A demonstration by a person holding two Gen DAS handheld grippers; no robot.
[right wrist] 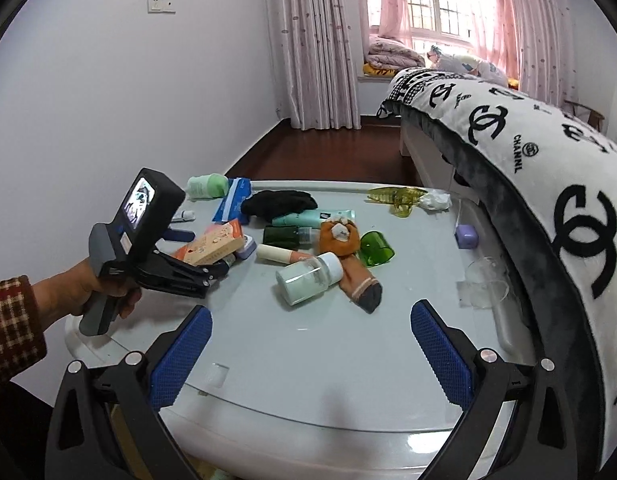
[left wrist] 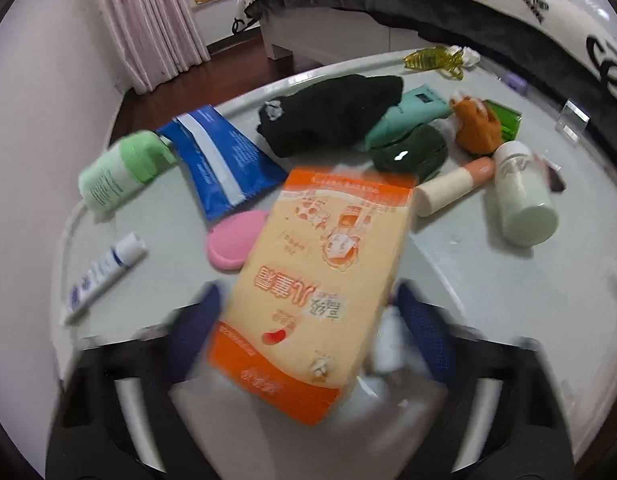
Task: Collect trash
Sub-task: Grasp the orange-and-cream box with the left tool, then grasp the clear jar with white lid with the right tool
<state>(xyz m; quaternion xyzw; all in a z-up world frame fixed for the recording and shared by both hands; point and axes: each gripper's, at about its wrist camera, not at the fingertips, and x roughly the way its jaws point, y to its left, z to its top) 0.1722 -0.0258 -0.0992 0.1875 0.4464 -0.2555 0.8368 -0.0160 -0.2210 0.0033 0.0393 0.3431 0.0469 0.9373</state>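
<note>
An orange and cream carton [left wrist: 320, 272] with printed characters sits between the blue pads of my left gripper [left wrist: 308, 300], which is shut on its sides. In the right wrist view the same carton [right wrist: 212, 246] is tilted just above the table in the left gripper [right wrist: 204, 252], held by a hand in a checked sleeve. My right gripper [right wrist: 310, 316] stands open over the bare near part of the white table [right wrist: 328, 360], nothing between its pads. A crumpled white tissue [right wrist: 434, 200] lies at the far right beside a yellow hair clip [right wrist: 396, 196].
Toiletries crowd the table: a green bottle [left wrist: 116, 176], blue tube [left wrist: 220, 160], pink puff [left wrist: 232, 240], small white tube [left wrist: 104, 276], black sock [left wrist: 328, 112], dark green bottle [left wrist: 412, 152], orange sock [right wrist: 344, 248], white bottle [right wrist: 308, 278]. The bed's blanket [right wrist: 548, 200] overhangs the right edge.
</note>
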